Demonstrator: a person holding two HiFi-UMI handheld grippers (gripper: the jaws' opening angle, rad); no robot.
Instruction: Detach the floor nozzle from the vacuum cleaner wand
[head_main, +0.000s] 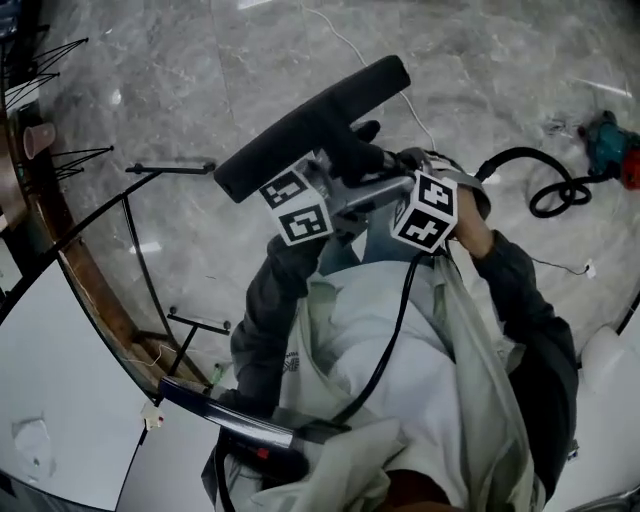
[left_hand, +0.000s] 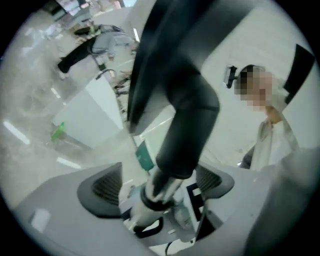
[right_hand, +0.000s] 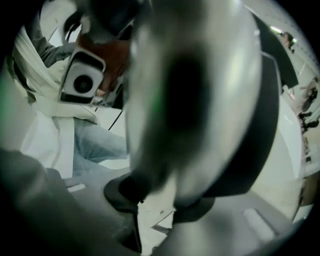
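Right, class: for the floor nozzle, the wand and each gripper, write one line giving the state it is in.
floor nozzle: lifted clear of the floor, apparently joined to the wand.
wand: clamped in the right gripper.
left gripper: open, the nozzle's neck between its jaws.
right gripper: shut on the wand.

Bright w/ floor (head_main: 250, 90) glare, fisheye edges, blurry close-ups.
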